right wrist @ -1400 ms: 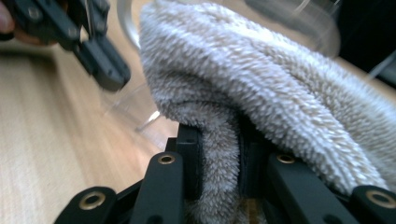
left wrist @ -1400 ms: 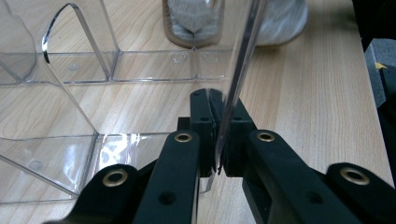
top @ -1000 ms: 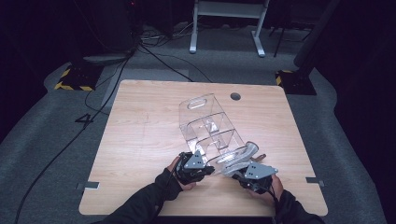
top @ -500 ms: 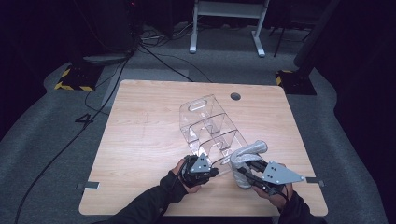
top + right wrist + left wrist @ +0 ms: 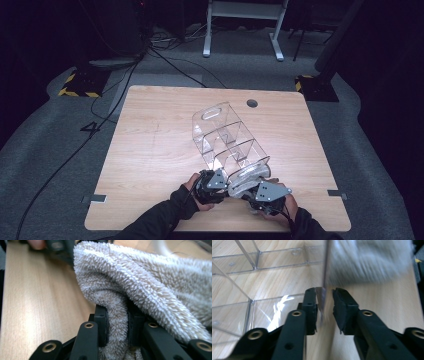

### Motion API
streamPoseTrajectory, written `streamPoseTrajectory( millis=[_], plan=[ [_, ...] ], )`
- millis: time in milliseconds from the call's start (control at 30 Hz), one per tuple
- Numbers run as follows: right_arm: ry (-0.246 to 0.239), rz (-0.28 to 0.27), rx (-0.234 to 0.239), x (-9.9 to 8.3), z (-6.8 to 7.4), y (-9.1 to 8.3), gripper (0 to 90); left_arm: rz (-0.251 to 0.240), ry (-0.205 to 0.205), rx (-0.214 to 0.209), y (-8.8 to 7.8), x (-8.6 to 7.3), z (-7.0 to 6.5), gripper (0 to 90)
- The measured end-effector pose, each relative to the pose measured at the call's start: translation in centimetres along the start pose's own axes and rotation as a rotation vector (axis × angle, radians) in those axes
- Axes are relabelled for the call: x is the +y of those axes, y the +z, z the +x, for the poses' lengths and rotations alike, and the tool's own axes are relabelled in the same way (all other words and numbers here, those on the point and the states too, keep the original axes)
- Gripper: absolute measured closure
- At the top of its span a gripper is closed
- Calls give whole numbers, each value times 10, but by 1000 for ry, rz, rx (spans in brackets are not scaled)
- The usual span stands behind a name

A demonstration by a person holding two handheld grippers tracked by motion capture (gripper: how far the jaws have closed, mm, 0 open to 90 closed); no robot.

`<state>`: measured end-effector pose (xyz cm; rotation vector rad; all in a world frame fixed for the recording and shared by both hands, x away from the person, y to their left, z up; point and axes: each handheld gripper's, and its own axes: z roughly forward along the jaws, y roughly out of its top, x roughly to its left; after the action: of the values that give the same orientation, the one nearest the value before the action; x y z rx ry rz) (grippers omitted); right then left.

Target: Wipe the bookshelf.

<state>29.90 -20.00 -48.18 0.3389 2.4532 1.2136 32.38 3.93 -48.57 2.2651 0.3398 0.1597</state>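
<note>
Since a moment ago, the right gripper (image 5: pixel 248 184) has come back beside the clear box (image 5: pixel 227 137) near the table's (image 5: pixel 150 150) front edge, squeezing the fluffy cloth (image 5: pixel 140 287). The left gripper (image 5: pixel 324 305) has just been opening, the box's thin wall between its jaws. Best to hold the box steady and wipe gently.

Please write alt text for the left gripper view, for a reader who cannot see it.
The left gripper has just been opening: its two black jaws stand apart around the thin edge of a clear plastic organizer on a wooden table. A blurred grey fluffy cloth lies just beyond.
</note>
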Motion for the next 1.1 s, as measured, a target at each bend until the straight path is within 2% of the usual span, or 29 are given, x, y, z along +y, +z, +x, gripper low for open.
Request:
streamPoseTrajectory(
  millis=[67,133,167,200,267,300,333,367,433,500,567,600,633,667,700,767,800,867,900,967,1033,1100],
  plan=[
    [31,-58,-7,9,-2,-10,748,1,21,-15,-12,-3,0,678],
    [33,-132,-20,21,-3,-23,747,-21,-3,-43,-26,-8,4,632],
    [20,-167,-39,28,-3,-30,746,-18,-19,-45,-29,-10,6,599],
    [17,-188,-59,34,-4,-34,746,-3,-36,1,-35,-15,10,565],
    [18,-189,-63,36,-4,-33,745,1,-70,41,-41,-20,17,525],
    [19,-187,-66,36,-3,-31,745,-1,-75,66,-44,-22,21,511],
    [15,-183,-61,36,-2,-29,745,-1,-75,66,-44,-22,21,489],
    [9,-177,-56,37,-1,-27,745,-11,-100,122,-49,-22,28,466],
    [0,-174,-58,38,1,-24,745,-24,-114,127,-50,-22,31,450],
    [0,-164,-40,39,2,-20,745,-19,-110,149,-47,-19,36,441],
    [-16,-141,-25,37,5,-14,745,-35,-102,147,-41,-15,40,503],
    [-21,-116,-12,34,7,-8,744,-39,-104,124,-38,-13,40,546],
    [-27,-92,-7,32,7,-4,744,-36,-90,123,-35,-12,40,580],
    [-36,-77,-6,30,7,-1,744,-25,-73,134,-33,-10,39,581],
    [-45,-71,-8,28,7,2,744,-25,-67,127,-31,-9,38,618],
    [-58,-60,-11,26,6,5,744,-32,-66,115,-29,-8,37,633],
    [-65,-43,-12,24,5,8,743,-30,-45,117,-29,-6,35,646],
    [-51,-18,1,18,3,12,742,-19,-27,132,-28,-4,32,664],
    [-41,-3,7,15,3,15,742,-19,-30,150,-28,-5,32,652],
    [-39,19,10,10,4,18,741,-19,-56,152,-31,-8,35,620],
    [-36,21,11,9,4,17,739,-24,-99,185,-37,-13,41,591],
    [-22,24,19,7,3,16,739,-39,-138,222,-42,-16,47,514]
  ],
)
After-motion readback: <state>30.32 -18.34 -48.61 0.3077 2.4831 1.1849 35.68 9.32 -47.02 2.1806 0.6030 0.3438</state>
